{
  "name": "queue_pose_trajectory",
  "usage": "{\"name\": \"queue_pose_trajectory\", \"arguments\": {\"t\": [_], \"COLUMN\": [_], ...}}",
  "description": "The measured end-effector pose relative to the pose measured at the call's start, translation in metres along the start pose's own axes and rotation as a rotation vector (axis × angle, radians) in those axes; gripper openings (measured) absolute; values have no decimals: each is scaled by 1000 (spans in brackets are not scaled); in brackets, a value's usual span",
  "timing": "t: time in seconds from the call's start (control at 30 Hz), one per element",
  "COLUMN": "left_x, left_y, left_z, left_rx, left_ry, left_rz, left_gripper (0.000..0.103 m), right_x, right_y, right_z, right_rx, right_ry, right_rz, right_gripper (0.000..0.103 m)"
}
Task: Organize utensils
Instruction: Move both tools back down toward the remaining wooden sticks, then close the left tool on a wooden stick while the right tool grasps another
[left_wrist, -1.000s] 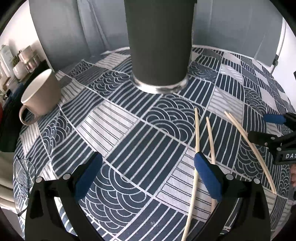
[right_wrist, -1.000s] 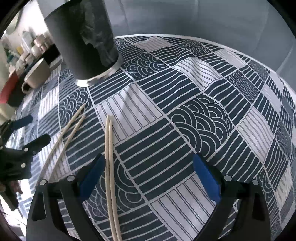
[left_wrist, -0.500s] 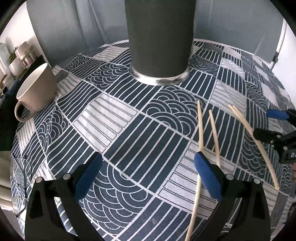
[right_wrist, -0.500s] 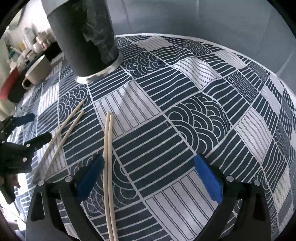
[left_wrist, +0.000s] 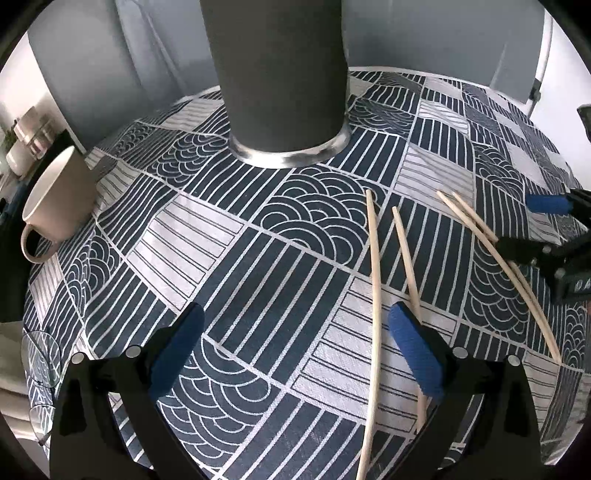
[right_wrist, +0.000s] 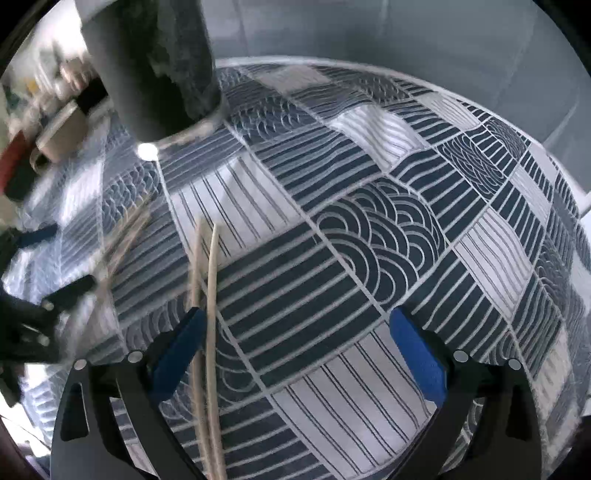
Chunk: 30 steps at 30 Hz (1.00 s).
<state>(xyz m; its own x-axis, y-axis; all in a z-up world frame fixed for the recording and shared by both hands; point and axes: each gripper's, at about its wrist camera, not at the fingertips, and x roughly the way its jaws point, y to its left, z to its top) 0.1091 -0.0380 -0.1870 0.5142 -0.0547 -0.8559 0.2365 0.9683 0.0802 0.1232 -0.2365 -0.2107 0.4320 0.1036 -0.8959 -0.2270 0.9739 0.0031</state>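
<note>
Jaws wide on both grippers (left_wrist: 295, 350) (right_wrist: 295, 350), low over chopsticks (left_wrist: 375, 295).

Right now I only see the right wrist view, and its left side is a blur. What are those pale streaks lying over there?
Observer: A second pair of wooden chopsticks. They lie slightly apart, with their tips toward the dark tumbler.
Operator: Is the other gripper holding them?
Observer: No. The left gripper is open, and one of its fingers hangs over one stick.
Operator: Is there anything else on that side?
Observer: Yes, a clear glass by the table's left edge, which your view doesn't show.
</note>
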Motion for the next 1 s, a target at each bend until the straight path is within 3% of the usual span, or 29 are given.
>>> {"name": "queue_pose_trajectory", "arguments": {"t": [0.07, 0.33, 0.43, 0.5, 0.53, 0.6, 0.67, 0.73, 0.77, 0.83, 1.0], "left_x": [3, 4, 3, 1, -1, -3, -5, -8, -9, -10, -14], "left_y": [7, 10, 11, 12, 14, 18, 22, 27, 30, 34, 34], "left_z": [1, 1, 0, 0, -1, 1, 2, 1, 1, 1, -5], "left_rx": [-33, -10, -9, -1, 0, -1, -9, -25, -39, -47, -29], "left_ry": [24, 44, 48, 45, 48, 63, 75, 84, 89, 112, 154], "left_rz": [-36, -38, -40, -45, -43, -45, -40, -41, -37, -35, 22], "left_gripper": [99, 99, 94, 88, 84, 73, 55, 43, 26, 5, 5], "right_x": [0, 2, 0, -3, -6, -13, -17, -19, -20, -21, -20], "right_y": [0, 0, -1, -3, -3, -3, -4, -7, -8, -15, -19], "right_z": [1, 5, 4, 3, 1, -4, -8, -11, -12, -13, -16], "right_rx": [4, 45, 17, -3, -16, -35, -36, -10, -1, 25, 37], "right_ry": [9, 73, 78, 75, 66, 50, 41, 40, 42, 50, 66], "right_rz": [-6, -10, 4, 13, 17, 24, 27, 27, 26, 12, -8], "right_gripper": [95, 94, 93, 82, 77, 55, 43, 34, 26, 11, 5]}}
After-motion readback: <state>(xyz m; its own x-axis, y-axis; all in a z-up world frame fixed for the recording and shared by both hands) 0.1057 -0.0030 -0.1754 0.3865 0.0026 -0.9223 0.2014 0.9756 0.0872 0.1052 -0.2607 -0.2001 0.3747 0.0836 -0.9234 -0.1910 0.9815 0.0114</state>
